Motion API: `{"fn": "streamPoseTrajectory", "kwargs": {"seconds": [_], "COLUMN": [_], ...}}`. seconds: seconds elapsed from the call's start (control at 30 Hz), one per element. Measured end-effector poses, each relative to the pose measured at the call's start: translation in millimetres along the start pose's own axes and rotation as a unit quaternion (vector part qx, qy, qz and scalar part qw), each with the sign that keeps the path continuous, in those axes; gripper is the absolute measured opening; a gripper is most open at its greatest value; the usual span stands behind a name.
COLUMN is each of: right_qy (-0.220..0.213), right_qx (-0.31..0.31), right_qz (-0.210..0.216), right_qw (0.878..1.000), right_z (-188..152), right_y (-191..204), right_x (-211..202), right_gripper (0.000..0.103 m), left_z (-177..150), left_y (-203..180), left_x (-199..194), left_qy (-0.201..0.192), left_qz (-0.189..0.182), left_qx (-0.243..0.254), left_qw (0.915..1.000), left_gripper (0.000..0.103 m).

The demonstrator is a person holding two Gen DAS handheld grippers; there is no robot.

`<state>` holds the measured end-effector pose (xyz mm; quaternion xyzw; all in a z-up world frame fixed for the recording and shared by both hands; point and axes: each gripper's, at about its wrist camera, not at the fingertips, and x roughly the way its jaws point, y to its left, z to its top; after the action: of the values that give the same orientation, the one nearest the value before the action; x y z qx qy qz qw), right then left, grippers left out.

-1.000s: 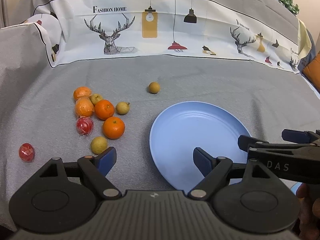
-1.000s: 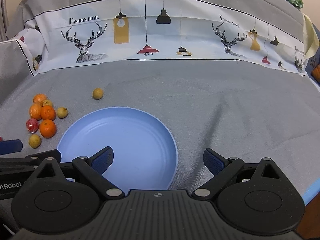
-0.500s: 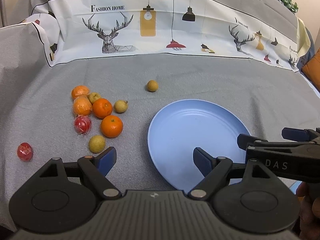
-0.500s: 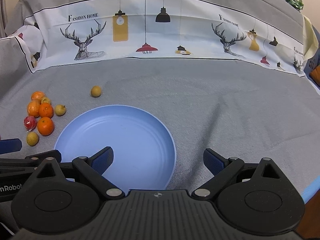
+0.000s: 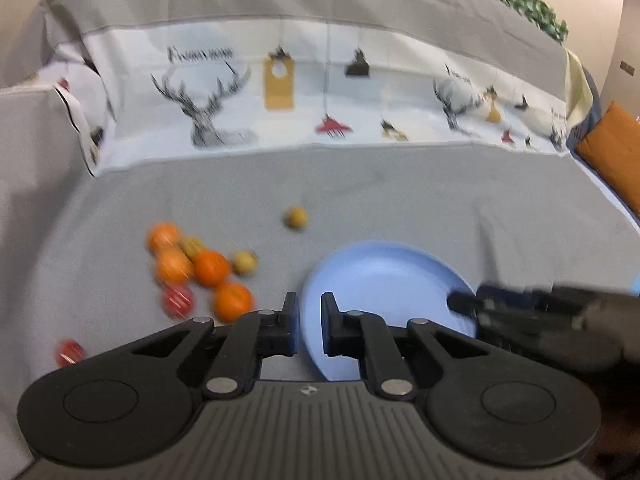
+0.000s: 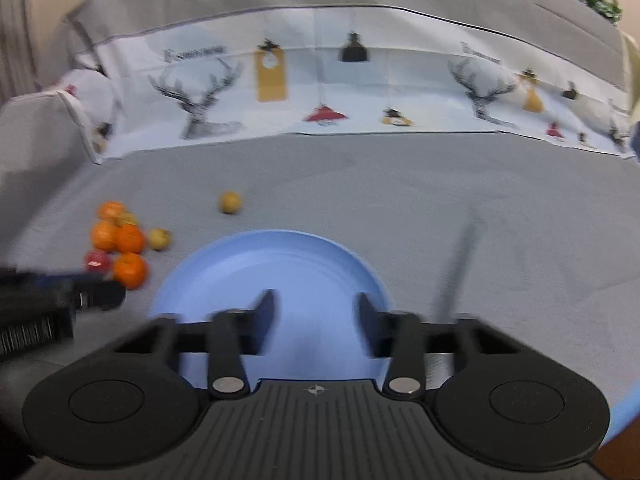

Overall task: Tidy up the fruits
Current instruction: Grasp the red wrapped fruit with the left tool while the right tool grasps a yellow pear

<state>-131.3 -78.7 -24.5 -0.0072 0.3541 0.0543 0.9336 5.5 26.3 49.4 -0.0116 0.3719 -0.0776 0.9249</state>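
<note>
A cluster of oranges (image 5: 210, 267), small yellow fruits and red fruits (image 5: 178, 300) lies on the grey cloth, left of a blue plate (image 5: 384, 280). One yellow fruit (image 5: 296, 217) lies alone behind the plate. My left gripper (image 5: 310, 322) is nearly shut and empty, over the plate's left rim. My right gripper (image 6: 316, 320) is partly closed and empty, above the near part of the plate (image 6: 280, 264). The fruit cluster (image 6: 128, 240) shows at the left in the right wrist view. Both views are blurred.
A printed white cloth with deer and lamps (image 5: 320, 92) drapes the sofa back. An orange cushion (image 5: 612, 148) sits at the far right. One red fruit (image 5: 69, 352) lies apart at the near left.
Both grippers' jaws have closed inward, the left almost fully, the right partway. Both cameras moved, blurring the views; the plate and fruits sit lower in frame.
</note>
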Motion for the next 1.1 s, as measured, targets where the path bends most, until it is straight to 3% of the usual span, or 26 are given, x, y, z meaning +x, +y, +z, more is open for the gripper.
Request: {"fn": "streamPoseTrajectory", "kwargs": {"seconds": [0.1,0.17,0.27,0.33,0.5,0.57,0.6,0.63,0.7,0.87,1.1], "right_qy": [-0.030,-0.046,-0.059,-0.052,-0.037,-0.024,-0.019,-0.016,-0.009,0.005,0.018], "right_qx": [-0.015,-0.035,-0.075,-0.101,-0.142,-0.155,-0.162,-0.169,-0.182,-0.203,-0.216], "right_qz": [0.047,0.080,0.120,0.131,0.165,0.171,0.176,0.178,0.173,0.140,0.117], "right_qw": [0.998,0.995,0.988,0.985,0.975,0.973,0.971,0.969,0.968,0.969,0.969], "right_z": [2,1,-3,-5,-2,-2,-2,-3,-6,-12,-16], "right_y": [14,26,45,61,103,120,129,136,150,167,174], "right_x": [-9,-15,-17,-12,7,21,28,32,42,63,80], "right_gripper": [0.026,0.026,0.026,0.026,0.026,0.026,0.026,0.026,0.027,0.029,0.031], "left_z": [19,22,12,7,2,2,2,2,1,-4,-5], "left_y": [28,52,95,117,138,141,142,143,149,155,149], "left_x": [-10,-7,4,8,17,21,24,25,32,42,50], "left_qy": [0.006,0.031,0.068,0.068,0.084,0.096,0.103,0.108,0.120,0.147,0.155], "left_qz": [0.023,0.042,0.073,0.086,0.140,0.150,0.155,0.159,0.166,0.182,0.191], "left_qx": [0.019,0.013,-0.065,-0.121,-0.170,-0.166,-0.166,-0.166,-0.170,-0.174,-0.155], "left_qw": [0.9995,0.9986,0.9930,0.9867,0.9718,0.9698,0.9684,0.9671,0.9638,0.9567,0.9569], "left_gripper": [0.012,0.012,0.012,0.012,0.014,0.020,0.030,0.037,0.041,0.041,0.043]}}
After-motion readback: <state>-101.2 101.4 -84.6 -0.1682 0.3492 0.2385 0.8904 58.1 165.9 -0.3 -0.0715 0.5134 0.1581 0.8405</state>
